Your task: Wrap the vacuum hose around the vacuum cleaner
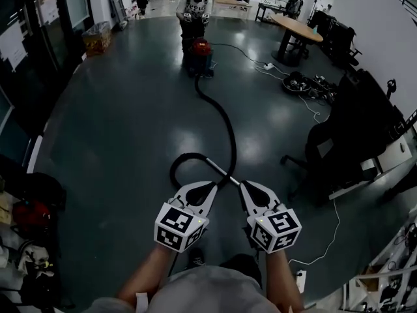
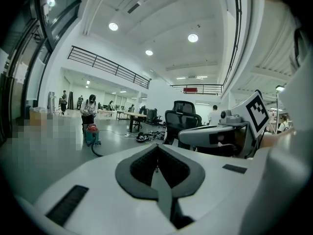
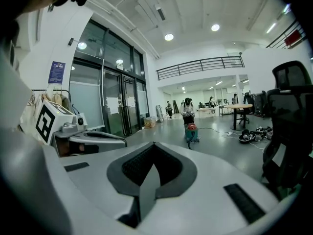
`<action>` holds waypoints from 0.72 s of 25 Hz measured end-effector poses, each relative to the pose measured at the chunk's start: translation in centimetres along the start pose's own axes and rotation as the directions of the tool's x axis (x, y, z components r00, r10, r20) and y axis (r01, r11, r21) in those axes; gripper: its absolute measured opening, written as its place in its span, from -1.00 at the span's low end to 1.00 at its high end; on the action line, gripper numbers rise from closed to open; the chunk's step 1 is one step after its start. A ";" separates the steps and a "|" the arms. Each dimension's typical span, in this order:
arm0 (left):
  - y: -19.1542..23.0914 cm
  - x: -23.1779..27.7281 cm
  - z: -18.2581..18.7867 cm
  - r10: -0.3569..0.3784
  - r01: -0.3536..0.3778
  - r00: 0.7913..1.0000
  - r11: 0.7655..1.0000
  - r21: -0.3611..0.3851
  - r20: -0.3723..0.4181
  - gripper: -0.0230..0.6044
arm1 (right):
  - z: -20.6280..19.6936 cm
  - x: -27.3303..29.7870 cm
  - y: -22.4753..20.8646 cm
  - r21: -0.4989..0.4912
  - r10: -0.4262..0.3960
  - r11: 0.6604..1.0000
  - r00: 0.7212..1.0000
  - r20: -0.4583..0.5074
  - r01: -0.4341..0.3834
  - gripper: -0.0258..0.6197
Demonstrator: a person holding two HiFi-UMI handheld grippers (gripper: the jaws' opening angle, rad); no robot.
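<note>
Floor of a large hall, dim light.

Vacuum cleaner (image 1: 199, 54) — red top, blue-green body — stands toward the far edge of the floor, well apart from both grippers. A person (image 1: 194, 5) stands just behind it.

Vacuum hose (image 1: 225, 119): black, lying on the floor. It leaves the cleaner and runs toward the near edge in 1 long curve, then curls leftward into 1 loop. A paler straight section of it crosses the loop's right side.

Left gripper (image 1: 208, 188): low in the head view, near the floor's near edge, pointing away toward the cleaner. In the left gripper view its 2 jaws are pressed together, pads meeting along 1 seam, with nothing between them.

Right gripper (image 1: 245, 188): just beside the left one, pointing the same way. In the right gripper view its jaws are closed on each other as well, and hold nothing.

Hose relative to jaws: in the head view the loop's near side and the paler section lie just beyond the 2 sets of jaw tips, the paler section ending between them. The hose is not inside either pair of jaws. Whether any tip touches it — cannot tell from the head view. Both gripper views show only the far part of the hose beside the cleaner; each gripper's own body hides the near loop.

Right side of the floor: round table (image 1: 296, 28) near the far right corner, a tangle of cables (image 1: 300, 83) on the floor below it, a black office chair (image 1: 345, 132) toward the right edge.
</note>
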State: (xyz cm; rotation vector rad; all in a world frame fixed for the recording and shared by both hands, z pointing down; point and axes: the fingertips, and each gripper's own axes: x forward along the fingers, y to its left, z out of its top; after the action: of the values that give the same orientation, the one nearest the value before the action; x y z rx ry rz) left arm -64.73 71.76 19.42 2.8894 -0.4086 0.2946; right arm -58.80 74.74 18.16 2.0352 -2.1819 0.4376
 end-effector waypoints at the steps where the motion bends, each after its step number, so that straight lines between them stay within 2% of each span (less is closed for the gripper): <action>1: 0.3 0.0 0.0 -0.001 0.001 1.000 1.000 0.001 -0.001 -0.90 | 0.1 0.2 0.0 0.001 -0.004 1.000 1.000 -0.002 0.004 -0.91; 10: 3.2 0.9 0.2 0.014 -0.014 1.000 1.000 -0.012 -0.009 -0.90 | 0.3 3.0 -0.7 -0.015 0.004 1.000 1.000 -0.030 -0.005 -0.91; 18: 6.1 4.1 0.6 0.041 -0.041 0.999 0.999 -0.020 -0.029 -0.90 | 0.6 6.9 -3.0 -0.007 0.046 0.999 0.998 -0.046 -0.046 -0.91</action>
State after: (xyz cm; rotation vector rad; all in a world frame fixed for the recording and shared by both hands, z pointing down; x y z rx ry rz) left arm -62.55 64.89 20.86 2.8562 -0.4639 0.3357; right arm -56.39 67.79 19.96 1.9544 -2.2034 0.4753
